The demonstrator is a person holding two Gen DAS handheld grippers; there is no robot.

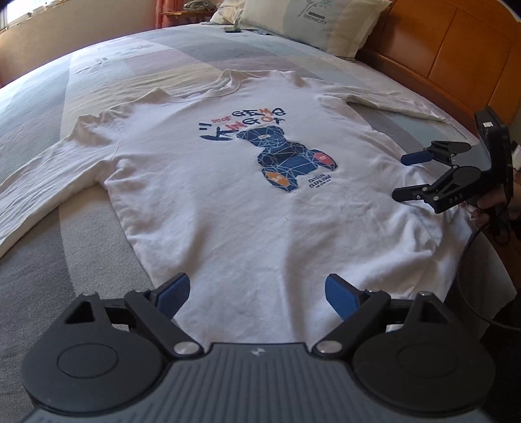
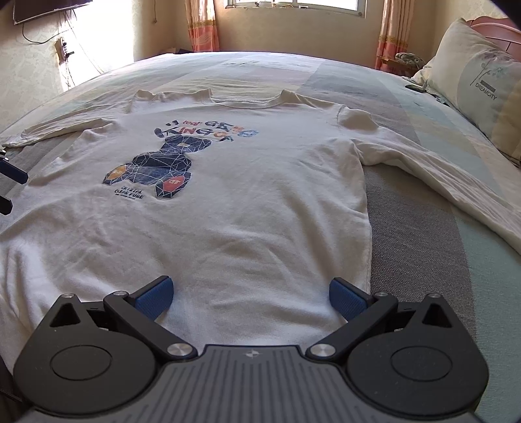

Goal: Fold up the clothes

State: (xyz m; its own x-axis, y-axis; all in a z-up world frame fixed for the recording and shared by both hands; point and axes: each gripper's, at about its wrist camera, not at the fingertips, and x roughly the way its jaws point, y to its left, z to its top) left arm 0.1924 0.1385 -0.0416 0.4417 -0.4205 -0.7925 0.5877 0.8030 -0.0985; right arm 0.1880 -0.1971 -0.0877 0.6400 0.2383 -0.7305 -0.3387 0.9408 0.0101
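Note:
A white long-sleeved shirt (image 1: 228, 201) (image 2: 247, 214) with a blue bear print lies flat and face up on the bed, both sleeves spread out to the sides. My left gripper (image 1: 255, 289) is open just above the shirt's hem, nothing between its blue pads. My right gripper (image 2: 250, 286) hovers open over the hem near the shirt's other side edge. In the left wrist view the right gripper (image 1: 401, 177) shows at the right, open, held by a hand (image 1: 488, 203). At the left edge of the right wrist view, the left gripper (image 2: 9, 190) is partly cut off.
The bed has a striped grey and pastel cover (image 1: 65, 260) (image 2: 423, 227). A pillow (image 1: 312, 22) (image 2: 482, 91) leans on the wooden headboard (image 1: 456, 58). A small dark object (image 1: 232, 30) (image 2: 415, 87) lies beside the pillow. A black cable (image 1: 469, 260) hangs off the bed edge.

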